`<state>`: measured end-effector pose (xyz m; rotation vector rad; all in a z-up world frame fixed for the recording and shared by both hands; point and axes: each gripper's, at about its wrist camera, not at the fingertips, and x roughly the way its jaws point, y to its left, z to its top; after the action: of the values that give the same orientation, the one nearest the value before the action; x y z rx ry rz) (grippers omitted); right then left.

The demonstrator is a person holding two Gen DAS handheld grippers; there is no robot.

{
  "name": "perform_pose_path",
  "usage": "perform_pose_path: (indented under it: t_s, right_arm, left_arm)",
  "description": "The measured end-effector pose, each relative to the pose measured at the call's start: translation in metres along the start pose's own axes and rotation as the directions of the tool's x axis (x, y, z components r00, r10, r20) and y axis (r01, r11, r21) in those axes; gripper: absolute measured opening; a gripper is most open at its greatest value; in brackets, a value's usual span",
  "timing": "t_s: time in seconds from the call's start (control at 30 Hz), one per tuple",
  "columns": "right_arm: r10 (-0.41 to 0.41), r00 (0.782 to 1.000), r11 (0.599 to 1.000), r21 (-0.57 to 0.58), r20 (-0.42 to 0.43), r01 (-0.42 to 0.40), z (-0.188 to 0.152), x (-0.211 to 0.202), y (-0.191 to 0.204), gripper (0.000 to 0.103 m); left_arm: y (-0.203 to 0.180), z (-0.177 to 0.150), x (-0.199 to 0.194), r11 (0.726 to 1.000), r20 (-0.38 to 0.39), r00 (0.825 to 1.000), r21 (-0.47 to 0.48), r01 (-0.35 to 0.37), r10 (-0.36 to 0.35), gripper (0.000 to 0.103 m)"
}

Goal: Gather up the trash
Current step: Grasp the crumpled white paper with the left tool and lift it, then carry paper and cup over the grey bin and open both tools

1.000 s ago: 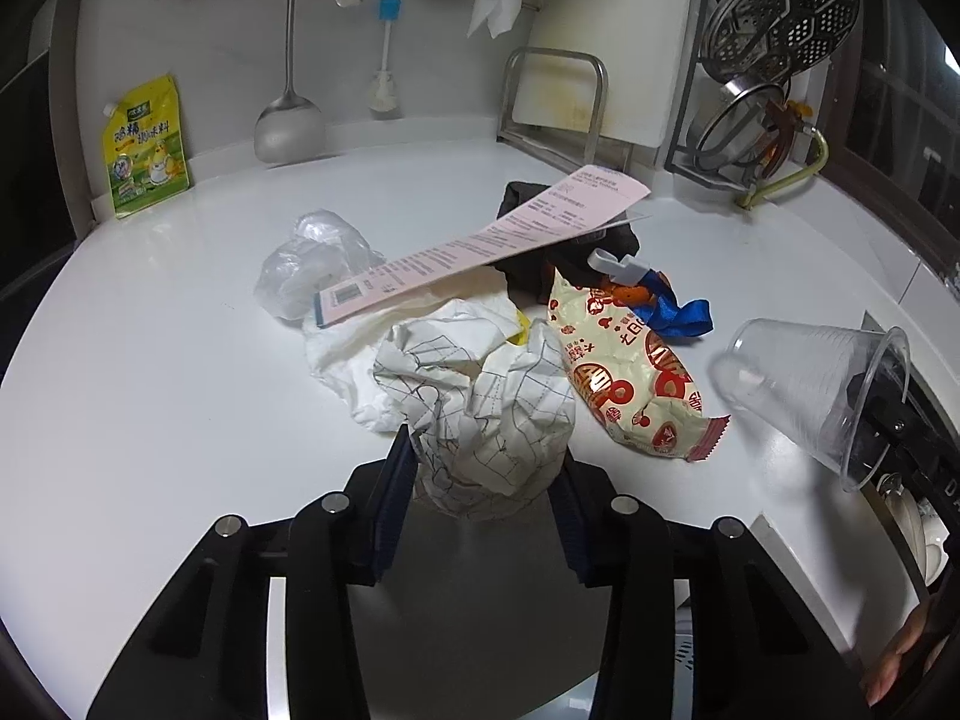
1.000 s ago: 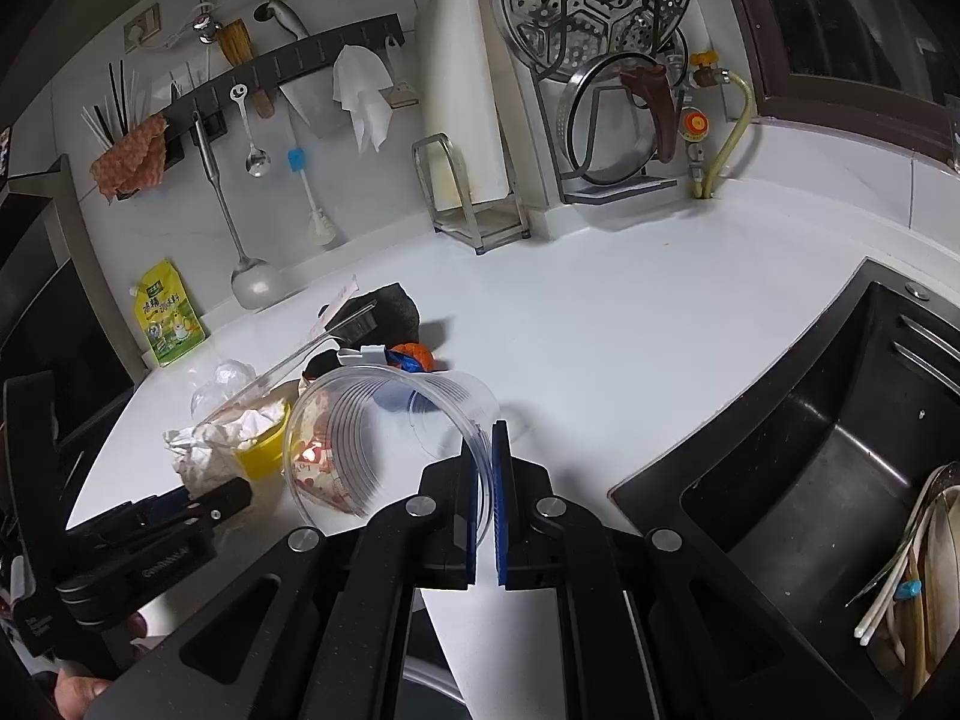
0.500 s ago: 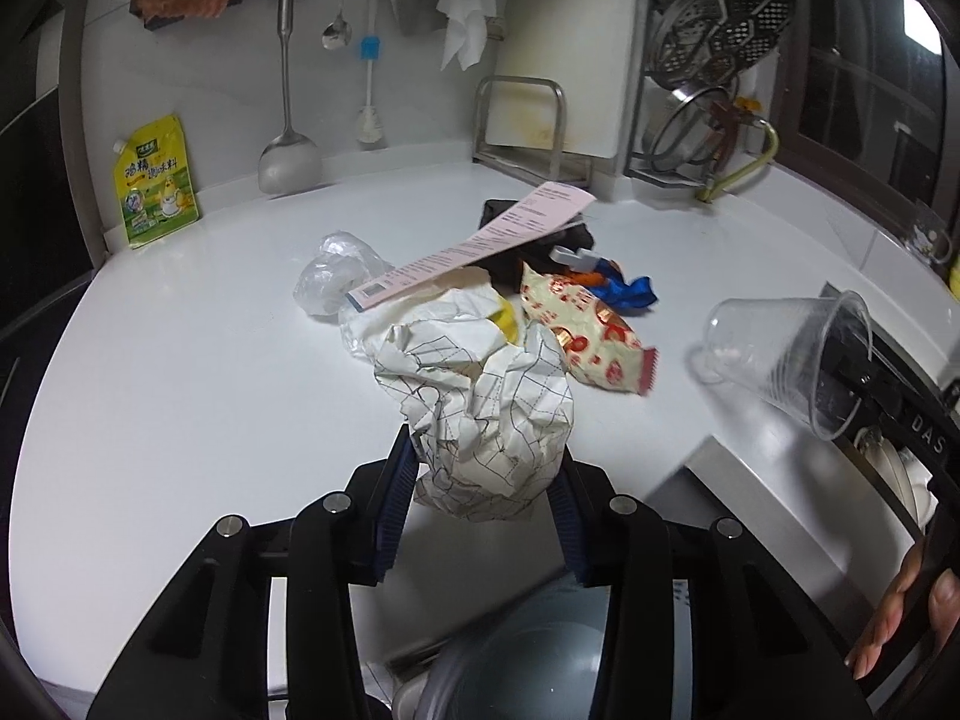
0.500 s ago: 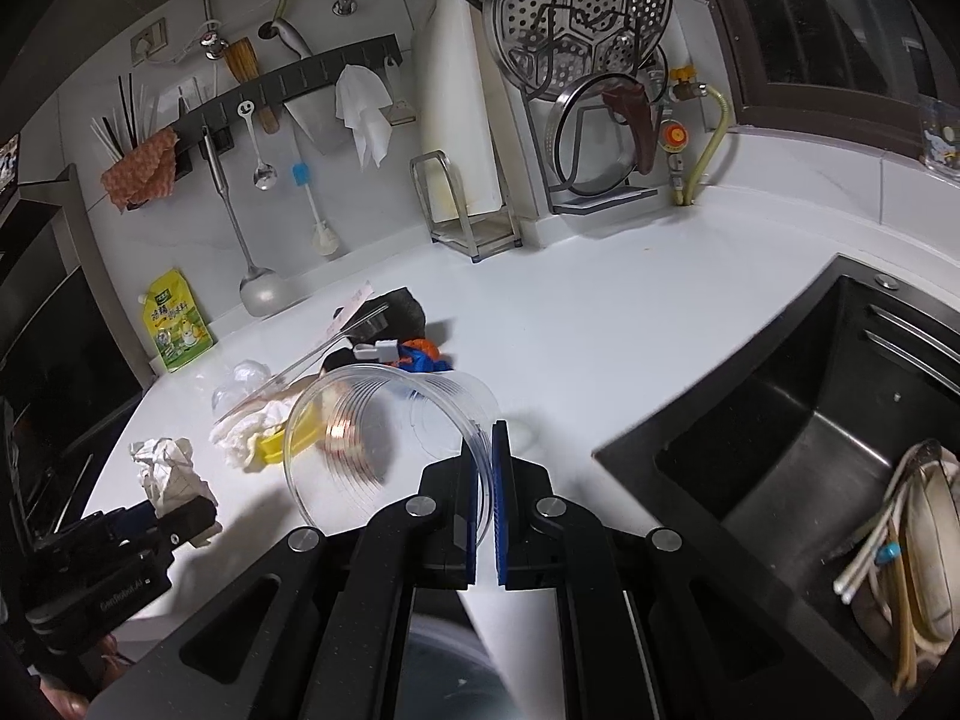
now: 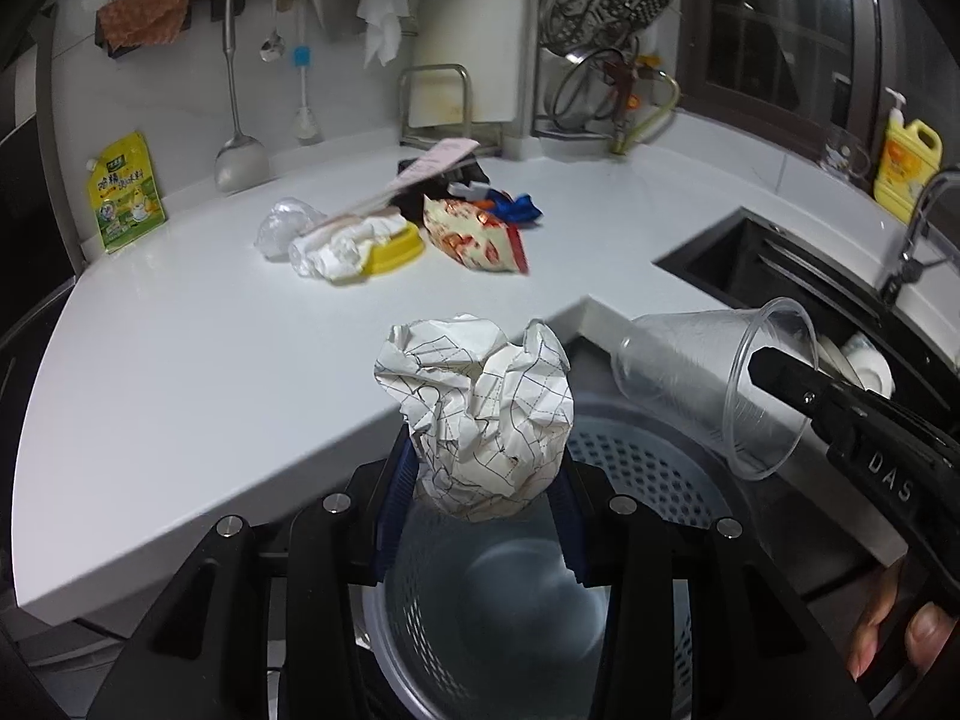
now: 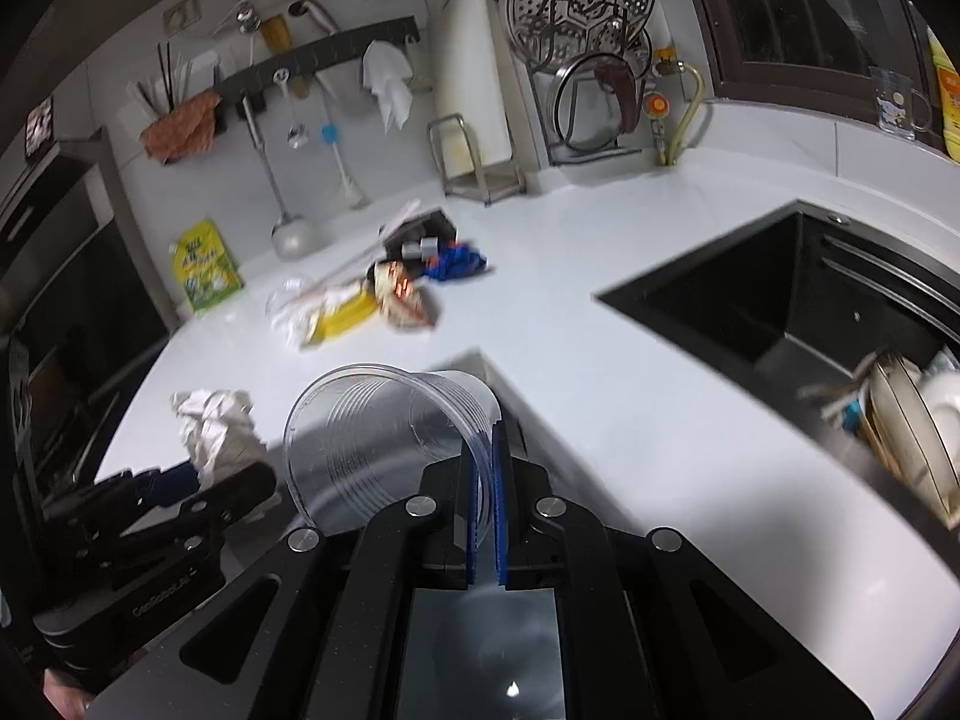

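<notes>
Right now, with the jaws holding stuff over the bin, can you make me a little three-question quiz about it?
1. Which gripper holds the crumpled paper: left or right?
2. True or false: the clear plastic cup is standing upright on the counter.
3. What lies below the paper: A) the sink, B) the mesh bin, C) the yellow lid?

Key:
1. The left gripper.
2. False: the right gripper holds it by the rim, tipped on its side.
3. B.
</notes>
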<state>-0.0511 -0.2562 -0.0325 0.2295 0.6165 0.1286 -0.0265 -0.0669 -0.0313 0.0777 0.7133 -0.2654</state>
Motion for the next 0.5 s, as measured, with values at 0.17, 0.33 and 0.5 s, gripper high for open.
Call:
perform_pose_path:
  t_s: [0.17, 0.33, 0.5]
  right_arm:
    - [-0.005, 0.999, 1.0, 0.003, -0.049, 0.005, -0.032, -0.013, -0.001, 0.004]
    - [-0.008, 0.995, 1.0, 0.006, -0.099, 0.009, -0.056, -0.014, -0.002, 0.004]
    - [-0.007, 0.99, 1.0, 0.022, -0.139, 0.01, -0.074, -0.009, -0.006, 0.004]
  left_arm:
    - [-0.006, -0.022, -0.004, 1.0, -0.039, 0.999, 0.016, 0.018, -0.017, 0.041]
    - [-0.011, -0.041, 0.003, 0.999, -0.103, 0.994, 0.025, 0.04, -0.037, 0.041]
    - [-0.011, -0.055, 0.01, 0.999, -0.142, 0.989, 0.018, 0.05, -0.047, 0.041]
